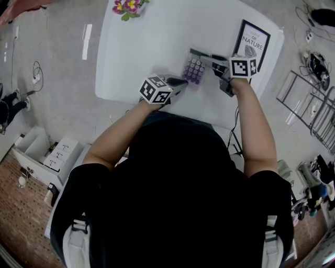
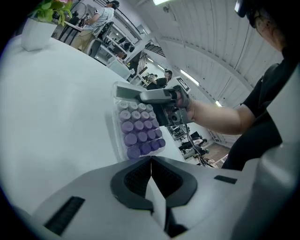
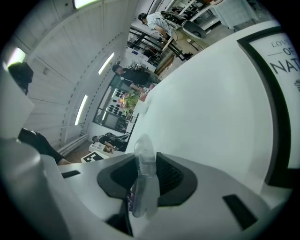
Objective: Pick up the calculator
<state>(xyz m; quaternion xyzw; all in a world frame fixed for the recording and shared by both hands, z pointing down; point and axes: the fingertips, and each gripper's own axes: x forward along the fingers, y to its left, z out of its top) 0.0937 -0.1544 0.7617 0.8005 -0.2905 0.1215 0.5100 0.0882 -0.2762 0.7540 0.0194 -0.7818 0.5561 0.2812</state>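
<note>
The calculator [image 1: 193,69], clear-cased with purple round keys, is in the middle of the white table [image 1: 146,47]. My right gripper [image 1: 209,62] reaches in from the right and is shut on the calculator's far end. In the right gripper view its clear edge [image 3: 143,180] stands between the pads of that gripper [image 3: 143,159]. The left gripper view shows the keys [image 2: 138,129] and the right gripper [image 2: 161,101] clamped over the top of the case. My left gripper [image 1: 179,82] sits just short of the near end, its jaws [image 2: 151,161] shut with nothing between them. Whether the calculator is off the table I cannot tell.
A black-framed book titled "Love of Nature" [image 1: 252,43] lies at the table's right side, also the book [image 3: 281,93] beside the right gripper. A white flower pot [image 1: 128,6] stands at the far edge, the pot [image 2: 40,28] at upper left. Wire racks and cables are on the floor to the right.
</note>
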